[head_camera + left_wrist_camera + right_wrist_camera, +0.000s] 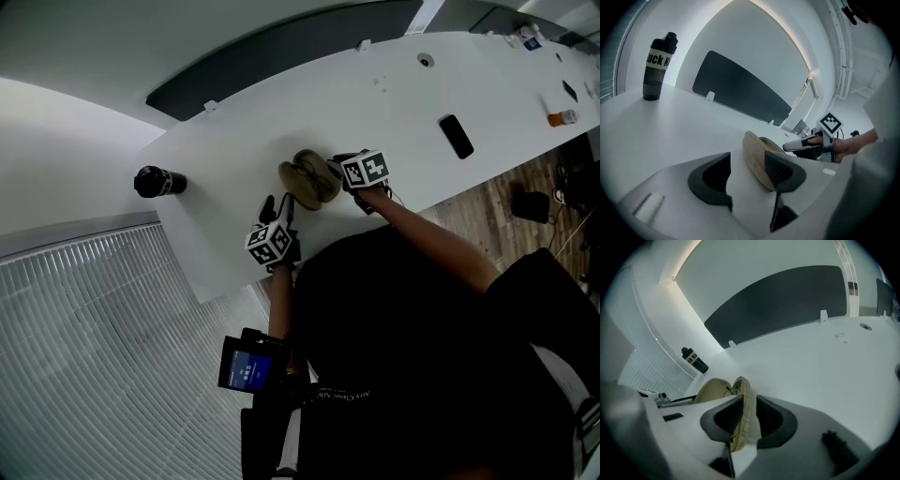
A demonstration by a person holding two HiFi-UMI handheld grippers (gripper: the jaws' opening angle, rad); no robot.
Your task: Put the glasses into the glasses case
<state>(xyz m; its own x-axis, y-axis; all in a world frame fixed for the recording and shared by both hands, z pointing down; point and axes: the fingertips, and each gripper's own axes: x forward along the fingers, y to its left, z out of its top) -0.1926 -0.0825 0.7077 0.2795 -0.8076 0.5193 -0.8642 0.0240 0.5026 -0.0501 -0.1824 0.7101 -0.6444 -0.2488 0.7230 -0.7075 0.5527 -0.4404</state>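
Observation:
The tan glasses case (309, 178) lies open on the white table (394, 94), its two shells spread apart. In the right gripper view one shell (743, 404) stands on edge between the jaws of my right gripper (749, 416). It rests against the left pad, and a thin gap shows at the right pad. Thin dark wire of the glasses (726, 391) shows between the shells. My left gripper (747, 176) is open with nothing between its jaws. The case (757, 161) sits just beyond its right jaw. In the head view the left gripper (270, 211) is near the front edge, the right gripper (339, 178) at the case.
A black bottle (159, 181) stands at the table's left end and also shows as the bottle (658, 65) in the left gripper view. A black phone (457, 136) lies to the right. A dark panel (787, 301) runs behind the table. Small items (562, 117) sit far right.

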